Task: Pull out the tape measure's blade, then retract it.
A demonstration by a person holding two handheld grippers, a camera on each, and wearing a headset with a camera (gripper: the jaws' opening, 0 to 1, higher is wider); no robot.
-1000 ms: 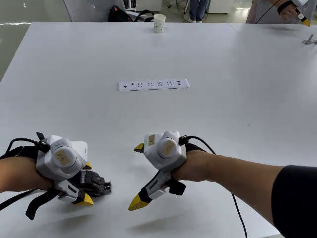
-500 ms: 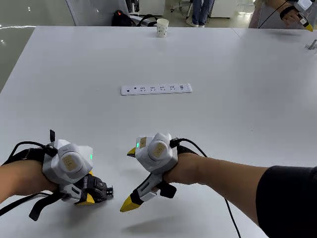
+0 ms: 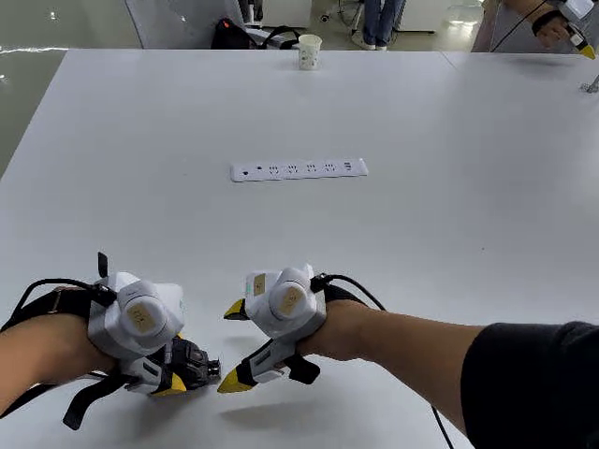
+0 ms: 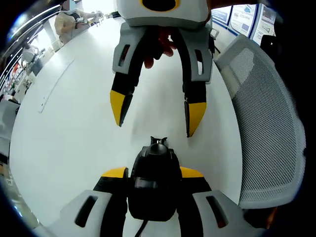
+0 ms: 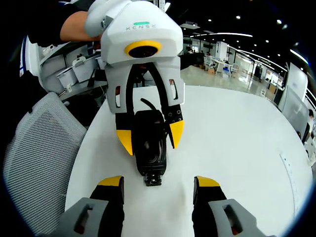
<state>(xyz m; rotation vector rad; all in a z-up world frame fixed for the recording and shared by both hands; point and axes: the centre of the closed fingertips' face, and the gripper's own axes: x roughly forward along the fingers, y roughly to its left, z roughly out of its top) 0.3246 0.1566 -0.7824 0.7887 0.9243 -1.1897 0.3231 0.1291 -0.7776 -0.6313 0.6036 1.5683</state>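
Note:
A black tape measure (image 3: 195, 363) is held just above the white table (image 3: 374, 243) at the near left, with my left gripper (image 3: 182, 371) shut on it. In the left gripper view its case (image 4: 155, 182) sits between my yellow-tipped jaws, and the blade's end hook (image 4: 158, 141) points forward. My right gripper (image 3: 231, 344) faces it, open, its yellow fingertips (image 3: 230, 382) a little short of the hook. In the right gripper view the tape measure (image 5: 150, 145) and its hook (image 5: 153, 179) lie just beyond my open right gripper (image 5: 159, 183). No blade is drawn out.
A white power strip (image 3: 299, 169) lies mid-table and a paper cup (image 3: 309, 50) stands at the far edge. A grey mesh chair (image 4: 266, 123) is beside the table's near edge. Another person's gripper (image 3: 573, 26) works at the far right.
My right gripper has moved left and closed the gap to the tape measure's front end, still open. The left gripper keeps its hold on the case.

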